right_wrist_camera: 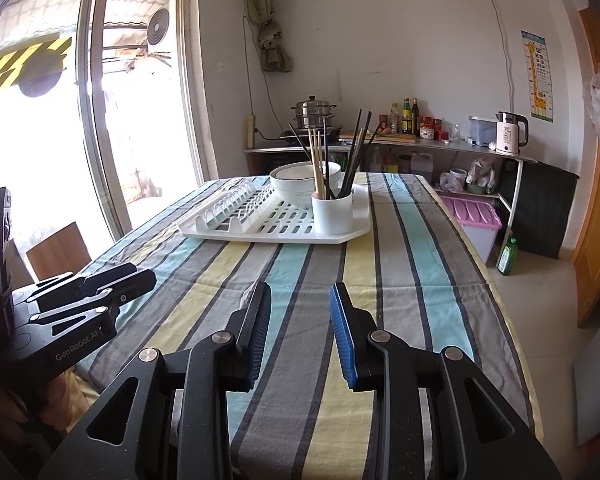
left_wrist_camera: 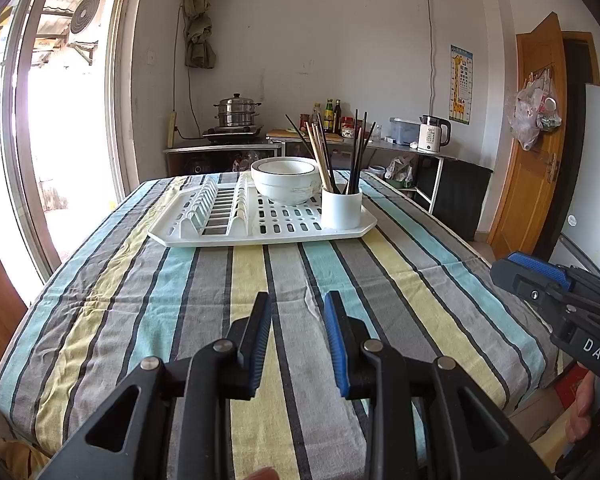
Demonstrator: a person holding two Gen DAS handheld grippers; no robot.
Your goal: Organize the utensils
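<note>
The left gripper (left_wrist_camera: 298,300) hangs over the near edge of the table (left_wrist_camera: 440,280). Its two fingers are apart and hold nothing. The right gripper (right_wrist_camera: 300,292) is beside it, over the same near edge, and it is also open and holds nothing. Toward the far edge sits a white dish rack (left_wrist_camera: 260,228). A white bowl (left_wrist_camera: 286,180) rests on the rack. At the rack's right corner stands a white cup (left_wrist_camera: 341,208) full of chopsticks (left_wrist_camera: 324,156), some light and some dark.

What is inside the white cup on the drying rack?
The white cup holds upright chopsticks, light wooden and dark. Their lower ends and the cup's bottom are hidden by its wall.
</note>
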